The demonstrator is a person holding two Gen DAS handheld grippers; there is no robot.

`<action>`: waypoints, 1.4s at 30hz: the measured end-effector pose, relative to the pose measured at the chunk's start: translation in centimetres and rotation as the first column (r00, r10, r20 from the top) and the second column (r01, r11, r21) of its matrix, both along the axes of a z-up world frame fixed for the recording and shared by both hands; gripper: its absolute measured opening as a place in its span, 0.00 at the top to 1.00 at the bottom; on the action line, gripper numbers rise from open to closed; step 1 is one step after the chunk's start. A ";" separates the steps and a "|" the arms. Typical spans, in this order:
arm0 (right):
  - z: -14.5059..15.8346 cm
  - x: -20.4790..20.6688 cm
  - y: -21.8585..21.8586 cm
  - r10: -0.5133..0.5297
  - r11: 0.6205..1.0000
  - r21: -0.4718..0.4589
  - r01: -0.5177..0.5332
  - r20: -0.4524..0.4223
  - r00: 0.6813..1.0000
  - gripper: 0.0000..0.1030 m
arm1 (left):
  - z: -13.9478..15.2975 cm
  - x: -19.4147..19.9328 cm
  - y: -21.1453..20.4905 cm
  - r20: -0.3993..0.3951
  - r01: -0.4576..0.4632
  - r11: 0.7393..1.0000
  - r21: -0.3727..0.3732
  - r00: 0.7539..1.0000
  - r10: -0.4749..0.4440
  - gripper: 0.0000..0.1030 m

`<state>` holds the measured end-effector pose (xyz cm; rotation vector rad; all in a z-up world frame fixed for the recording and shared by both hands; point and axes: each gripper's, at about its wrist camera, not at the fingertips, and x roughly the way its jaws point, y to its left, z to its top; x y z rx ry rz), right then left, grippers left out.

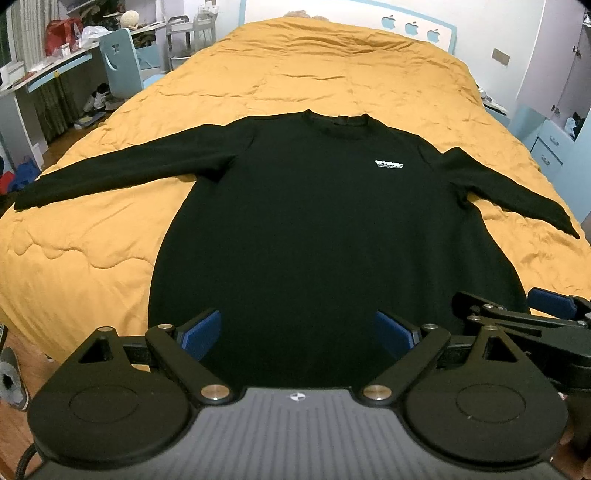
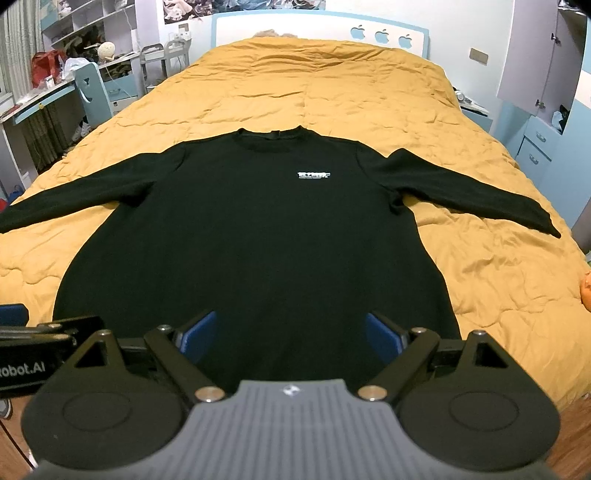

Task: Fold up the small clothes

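A: Step in hand?

B: Folding is judged not yet begun. The sweater is laid flat, front up, on the quilt, collar toward the headboard, hem at the near edge of the bed. Both sleeves are spread outward: the left sleeve runs toward the desk side, the right sleeve toward the drawers.

A: Grippers?

B: The left gripper is held over the hem, toward the left half of the body, level and pointed along the garment toward the collar. Its jaws are spread wide; nothing is held. The right gripper is posed alike beside it, over the right half, jaws equally wide, nothing held. Whether the pads touch the cloth cannot be told; dark cloth fills the gap.

A: Next move?

B: A sleeve fold is the likely opening. It would call for each gripper to be carried outward to a cuff or shoulder seam, lowered until one layer sits between the pads, then closed. A small pucker is noted at the right armpit; smoothing may be needed first.

A: Risks?

B: Quilt fabric could be pinched along with the sweater.
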<state>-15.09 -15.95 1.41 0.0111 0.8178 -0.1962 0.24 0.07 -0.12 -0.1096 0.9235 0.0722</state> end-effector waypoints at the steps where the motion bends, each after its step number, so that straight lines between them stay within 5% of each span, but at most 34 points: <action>1: 0.0 -0.1 0.0 0.000 1.000 0.000 0.000 0.000 1.000 0.19 | 0.0 0.0 0.0 0.000 -0.001 1.000 -0.002 1.000 0.001 0.00; 42: -0.7 0.8 -0.1 0.000 1.000 -0.002 0.000 -0.028 1.000 0.19 | -1.1 0.0 -0.3 -0.033 0.000 1.000 -0.006 0.999 0.000 0.00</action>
